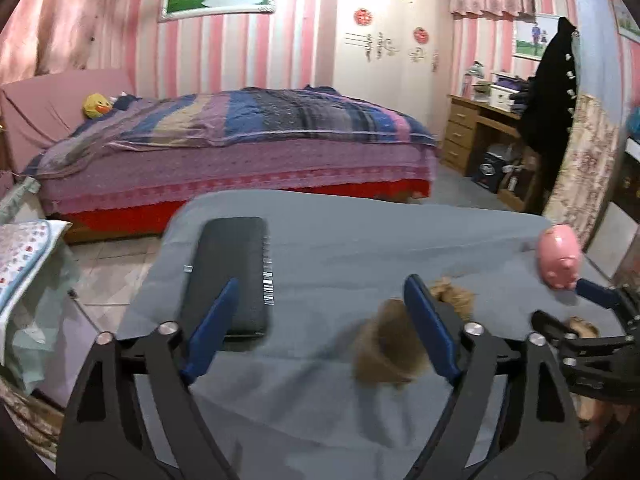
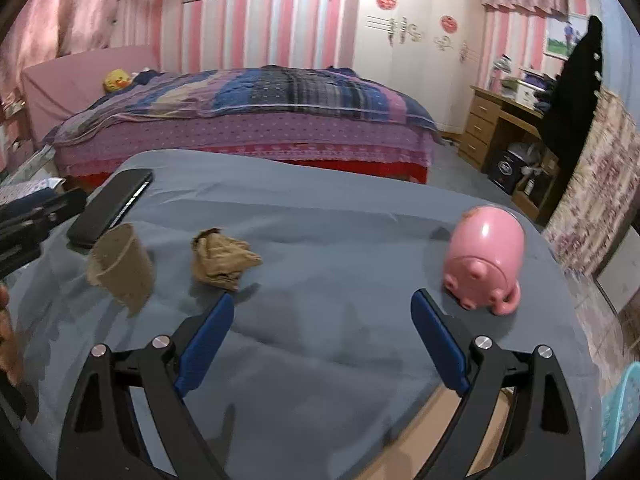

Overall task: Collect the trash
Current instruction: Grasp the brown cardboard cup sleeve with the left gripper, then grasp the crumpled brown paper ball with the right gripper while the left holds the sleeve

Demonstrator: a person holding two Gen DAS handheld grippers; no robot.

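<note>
Both grippers' fingers wide open, empty: cardboard tube point(image 2: 122, 266) beside left gripper point(image 1: 320, 328) right finger, crumpled paper point(image 2: 222, 258) just beyond right gripper point(image 2: 322, 340) left finger; both light, crushable, pinch across middle

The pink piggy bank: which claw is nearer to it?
Right. The right claw sits open just in front of the piggy bank; the left claw is open farther off, by the cardboard tube.

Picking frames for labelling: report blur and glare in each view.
Left wrist view: the cardboard tube is motion-smeared beside the open left gripper, the black case slightly soft. Right wrist view: the tube is ghosted, the crumpled paper sharper, a glare spot on the piggy bank.
</note>
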